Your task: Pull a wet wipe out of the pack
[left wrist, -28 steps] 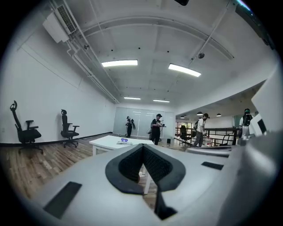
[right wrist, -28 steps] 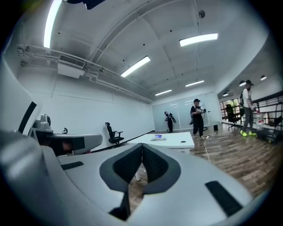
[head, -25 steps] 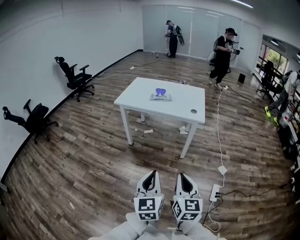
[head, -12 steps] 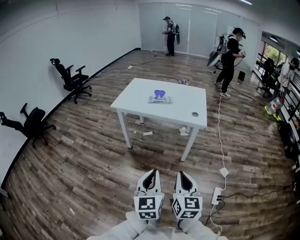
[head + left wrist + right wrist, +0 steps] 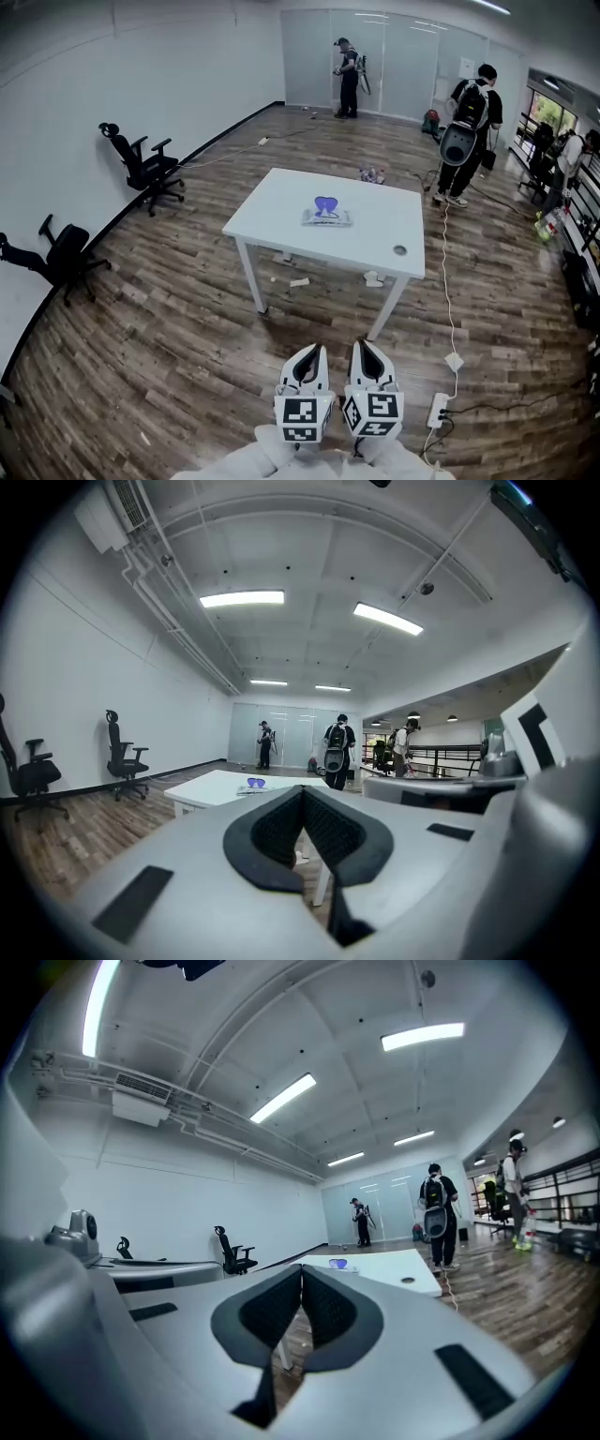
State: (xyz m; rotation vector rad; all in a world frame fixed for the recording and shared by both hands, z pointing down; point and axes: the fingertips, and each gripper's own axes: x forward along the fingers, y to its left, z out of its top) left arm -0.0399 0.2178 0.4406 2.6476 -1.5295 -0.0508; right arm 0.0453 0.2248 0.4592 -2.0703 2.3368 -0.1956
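Note:
A wet-wipe pack (image 5: 327, 217) with a blue-purple lid lies flat near the middle of a white table (image 5: 281, 223), several steps ahead of me. It shows small in the left gripper view as the pack (image 5: 253, 785) and in the right gripper view as the pack (image 5: 338, 1264). My left gripper (image 5: 314, 353) and right gripper (image 5: 360, 349) hang side by side at the bottom of the head view, over the wooden floor, far short of the table. Both are shut, with jaws touching and nothing between them.
A round hole (image 5: 400, 250) marks the table's right corner. Two office chairs (image 5: 141, 166) stand by the left wall. A power strip (image 5: 437, 410) and cable lie on the floor at right. People (image 5: 465, 131) stand beyond the table. Paper scraps (image 5: 299, 281) lie beneath it.
The table has drawn slightly nearer in the head view. The person in black at the back right has turned away and stepped right. Both grippers stay shut and side by side.

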